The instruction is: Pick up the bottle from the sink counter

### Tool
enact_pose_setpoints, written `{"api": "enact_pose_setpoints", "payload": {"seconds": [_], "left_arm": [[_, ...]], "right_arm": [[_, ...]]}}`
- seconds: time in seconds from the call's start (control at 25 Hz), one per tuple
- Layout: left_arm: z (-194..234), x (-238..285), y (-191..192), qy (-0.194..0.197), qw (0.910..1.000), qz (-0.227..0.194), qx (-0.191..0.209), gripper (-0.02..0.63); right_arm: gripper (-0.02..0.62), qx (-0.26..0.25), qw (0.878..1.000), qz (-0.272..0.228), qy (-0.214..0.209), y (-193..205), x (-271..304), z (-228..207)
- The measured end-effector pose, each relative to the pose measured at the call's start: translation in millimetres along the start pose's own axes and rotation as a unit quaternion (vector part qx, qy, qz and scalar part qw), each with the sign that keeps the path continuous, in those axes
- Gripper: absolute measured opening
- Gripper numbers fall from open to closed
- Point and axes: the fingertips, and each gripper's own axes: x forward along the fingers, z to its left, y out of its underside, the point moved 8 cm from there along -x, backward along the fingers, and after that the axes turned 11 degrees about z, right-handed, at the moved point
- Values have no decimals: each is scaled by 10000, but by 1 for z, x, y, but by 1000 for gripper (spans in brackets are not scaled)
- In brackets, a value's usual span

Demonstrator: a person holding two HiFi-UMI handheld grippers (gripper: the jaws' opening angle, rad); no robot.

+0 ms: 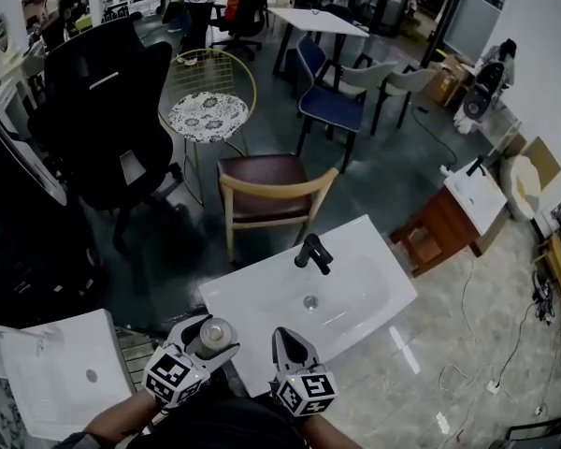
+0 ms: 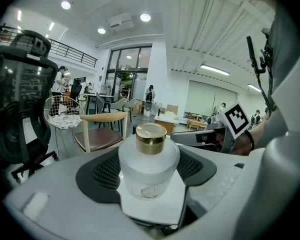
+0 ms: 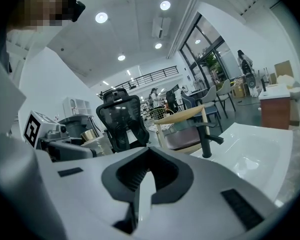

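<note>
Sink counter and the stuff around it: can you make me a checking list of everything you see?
Surface: white sink counter with a black faucet; bare and dry-looking.
Job's things: frosted bottle with a gold cap, upright, at the counter's left end.
Clutter: nothing seen on the counter.
Grippers: left gripper has its fingers shut on the bottle; right gripper is empty, fingers together.
Cables: white cables lie on the tiled floor to the right.
Surroundings: wooden chair behind the counter, black office chair, a second small sink cabinet.
</note>
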Motion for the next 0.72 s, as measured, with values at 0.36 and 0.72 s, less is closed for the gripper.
{"api": "enact_pose_setpoints", "payload": {"seconds": [0.36, 0.72], "left_arm": [[-7, -9, -10, 18, 9999, -85, 77, 336], [-15, -12, -15, 81, 9996, -160, 223, 336]], "right_arm": [[8, -212, 9996, -208, 21, -16, 0, 6], [8, -230, 9994, -245, 29, -19, -2, 3]]}}
